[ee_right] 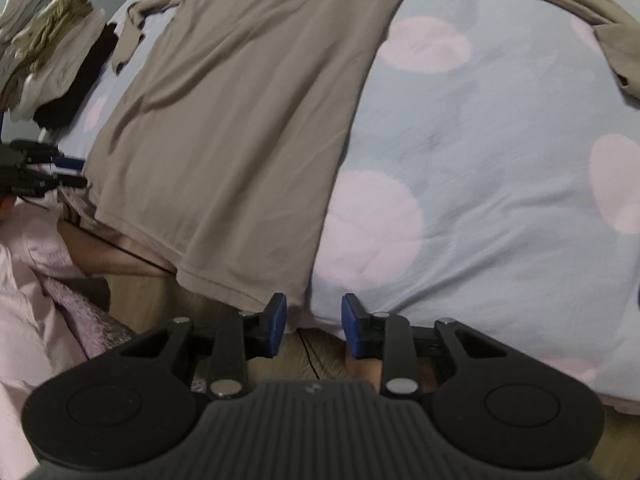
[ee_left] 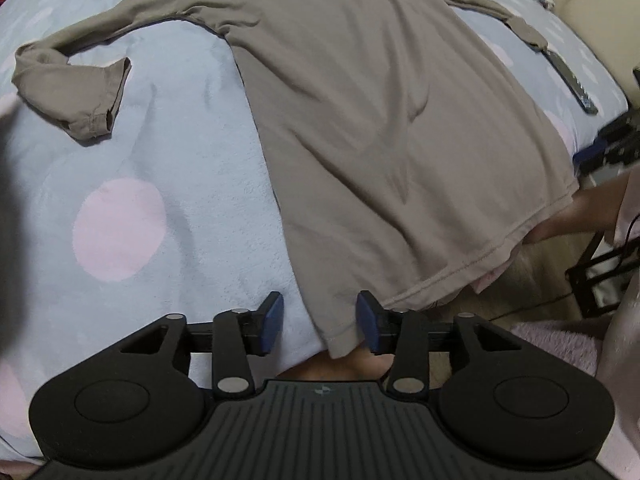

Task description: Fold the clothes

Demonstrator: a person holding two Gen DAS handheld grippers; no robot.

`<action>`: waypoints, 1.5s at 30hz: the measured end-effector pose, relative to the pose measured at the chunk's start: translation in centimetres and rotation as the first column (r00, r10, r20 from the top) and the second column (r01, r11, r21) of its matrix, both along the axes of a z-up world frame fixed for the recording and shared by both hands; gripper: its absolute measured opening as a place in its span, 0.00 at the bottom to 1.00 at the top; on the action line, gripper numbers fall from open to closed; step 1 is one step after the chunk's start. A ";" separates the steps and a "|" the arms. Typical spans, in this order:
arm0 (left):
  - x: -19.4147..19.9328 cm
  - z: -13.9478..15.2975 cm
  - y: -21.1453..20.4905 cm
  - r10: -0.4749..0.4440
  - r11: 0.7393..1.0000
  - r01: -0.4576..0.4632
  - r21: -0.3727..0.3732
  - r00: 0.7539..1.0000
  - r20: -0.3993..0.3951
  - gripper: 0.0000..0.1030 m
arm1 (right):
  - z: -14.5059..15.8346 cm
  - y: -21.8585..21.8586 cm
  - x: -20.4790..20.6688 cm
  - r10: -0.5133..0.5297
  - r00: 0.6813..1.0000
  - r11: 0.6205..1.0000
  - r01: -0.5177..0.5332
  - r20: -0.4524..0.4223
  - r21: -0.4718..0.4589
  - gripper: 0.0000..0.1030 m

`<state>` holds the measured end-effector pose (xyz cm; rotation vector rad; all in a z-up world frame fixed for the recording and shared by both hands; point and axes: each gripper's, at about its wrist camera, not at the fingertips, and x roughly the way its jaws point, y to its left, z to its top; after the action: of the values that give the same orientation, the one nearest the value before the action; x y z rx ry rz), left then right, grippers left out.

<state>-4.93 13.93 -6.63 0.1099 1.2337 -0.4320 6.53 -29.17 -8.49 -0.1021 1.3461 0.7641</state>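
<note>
- Long-sleeved taupe shirt (ee_left: pixel 380 120): spread flat on the bed, hem hanging over the near edge; one sleeve (ee_left: pixel 76 80) bent back on itself on the cover, the other sleeve (ee_left: pixel 492 12) stretched toward the far side
- Bed cover (ee_left: pixel 160 160): pale blue fleece with large pink dots; lies under the whole shirt
- Left gripper (ee_left: pixel 320 322): jaws wide apart, blue pads either side of the shirt's lower corner at the bed edge; nothing clamped
- Right gripper (ee_right: pixel 314 322): jaws apart, empty; poised at the bed edge just beside the shirt's other hem corner
- Remote control (ee_left: pixel 570 80): dark, on the cover near the stretched sleeve's cuff
- Pile of clothes (ee_right: pixel 44 44): heaped beyond the shirt, right wrist view
</note>
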 end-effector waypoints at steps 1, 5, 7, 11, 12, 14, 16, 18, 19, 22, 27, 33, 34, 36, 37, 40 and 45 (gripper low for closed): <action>0.1 -0.1 0.0 0.008 1.000 -0.008 -0.005 1.000 0.000 0.38 | -0.3 0.2 0.0 0.000 1.000 1.000 0.000 -0.002 0.007 0.31; 0.3 -0.3 -0.2 0.033 0.999 -0.033 -0.011 0.999 0.009 0.38 | -1.0 0.8 0.1 -0.010 1.000 0.999 0.011 -0.028 0.043 0.14; 0.1 -0.2 -0.7 0.029 1.000 -0.029 0.009 0.999 0.022 0.36 | -1.3 1.0 0.1 -0.009 0.998 0.998 0.013 -0.059 0.057 0.05; 0.2 0.2 -0.1 0.064 0.998 -0.064 -0.007 0.998 0.021 0.06 | -0.9 0.6 0.1 -0.048 0.996 0.996 0.054 -0.080 0.076 0.02; 0.4 0.4 0.3 0.080 0.996 -0.079 -0.032 0.997 0.012 0.02 | -0.6 0.3 0.2 -0.060 0.995 0.994 0.067 -0.084 0.083 0.02; 0.6 1.2 1.0 0.106 0.992 -0.106 -0.075 0.994 -0.001 0.02 | 0.9 -0.5 0.6 -0.091 0.992 0.988 0.101 -0.088 0.115 0.01; 0.7 2.5 1.4 0.128 0.988 -0.128 -0.089 0.992 -0.001 0.02 | 2.8 -1.4 1.1 -0.122 0.989 0.979 0.134 -0.086 0.153 0.01; 0.7 4.0 2.0 0.157 0.979 -0.156 -0.128 0.988 -0.001 0.02 | 5.0 -2.4 1.4 -0.148 0.986 0.970 0.160 -0.073 0.184 0.01; 0.7 4.8 2.3 0.173 0.973 -0.171 -0.154 0.985 -0.002 0.02 | 6.0 -3.0 1.6 -0.160 0.985 0.966 0.169 -0.064 0.193 0.01; 0.4 7.2 3.0 0.210 0.956 -0.207 -0.208 0.978 -0.008 0.01 | 9.2 -4.6 1.6 -0.185 0.982 0.960 0.188 -0.036 0.207 0.01; -0.5 9.8 3.3 0.229 0.930 -0.233 -0.286 0.972 -0.048 0.00 | 12.8 -7.0 0.2 -0.203 0.979 0.963 0.202 -0.014 0.178 0.00; -1.8 9.9 2.8 0.203 0.953 -0.220 -0.208 0.974 -0.100 0.00 | 13.5 -8.2 -1.5 -0.199 0.979 0.970 0.202 -0.040 0.135 0.00; -1.9 9.6 2.8 0.202 0.957 -0.218 -0.193 0.974 -0.101 0.00 | 13.1 -8.1 -1.7 -0.198 0.979 0.971 0.203 -0.048 0.124 0.00; -1.8 8.8 2.5 0.196 0.962 -0.212 -0.173 0.975 -0.101 0.00 | 11.8 -7.6 -1.8 -0.202 0.978 0.974 0.206 -0.052 0.094 0.00; -1.7 8.4 2.4 0.193 0.964 -0.208 -0.165 0.976 -0.101 0.00 | 11.2 -7.5 -1.6 -0.205 0.977 0.974 0.210 -0.058 0.085 0.00; -1.4 7.2 1.2 0.167 0.976 -0.175 -0.128 0.983 -0.070 0.02 | 10.2 -7.5 -1.2 -0.211 0.975 0.975 0.215 -0.064 0.058 0.01; -0.7 4.9 -1.5 0.101 0.988 -0.104 -0.111 0.994 -0.038 0.32 | 9.8 -7.4 -0.8 -0.220 0.974 0.974 0.223 -0.058 0.049 0.01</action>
<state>-5.61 12.40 -1.70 -0.0572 1.2383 -0.4142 5.73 -36.56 1.30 0.1112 1.3584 0.6177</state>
